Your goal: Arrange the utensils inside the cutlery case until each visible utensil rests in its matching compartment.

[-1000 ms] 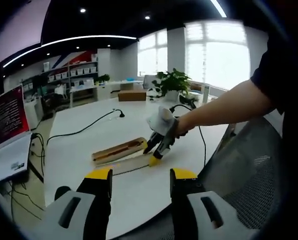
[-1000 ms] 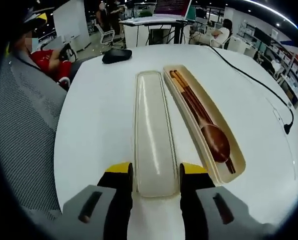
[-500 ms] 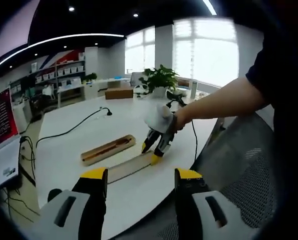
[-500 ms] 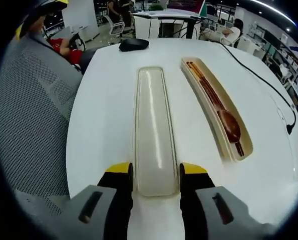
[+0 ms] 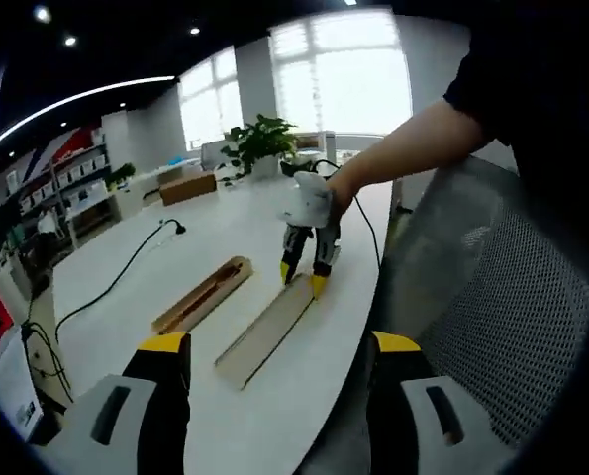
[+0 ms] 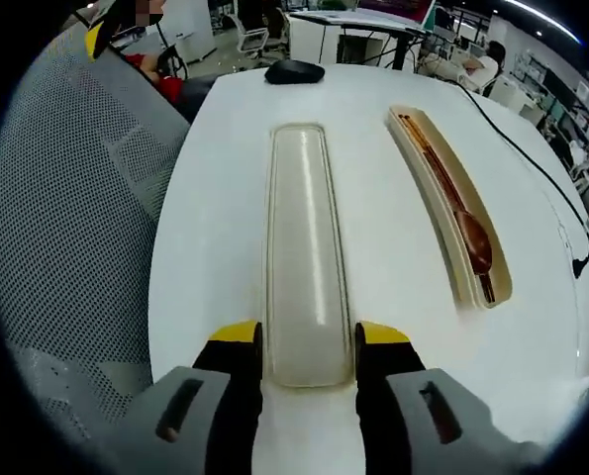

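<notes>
The cream case lid [image 6: 304, 247] lies lengthwise on the white table [image 6: 225, 198], and my right gripper [image 6: 309, 341] is shut on its near end. To the lid's right, apart from it, sits the open case base [image 6: 442, 203] with a wooden spoon [image 6: 475, 242] and dark chopsticks [image 6: 425, 156] inside. In the left gripper view the right gripper [image 5: 304, 275] holds the far end of the lid [image 5: 264, 332], and the case base [image 5: 200, 295] lies beyond. My left gripper [image 5: 279, 346] hangs open above the table edge, holding nothing.
A grey mesh chair [image 6: 76, 198] stands close along the table's edge, seen too as the chair [image 5: 492, 297]. A black mouse [image 6: 294, 71] rests at the lid's far end. A black cable [image 5: 116, 282] crosses the table; a potted plant [image 5: 259, 139] stands at the back.
The lid, held by my right gripper, now sits farther from the case base and nearer the table edge. The left gripper's view has swung round towards the window.
</notes>
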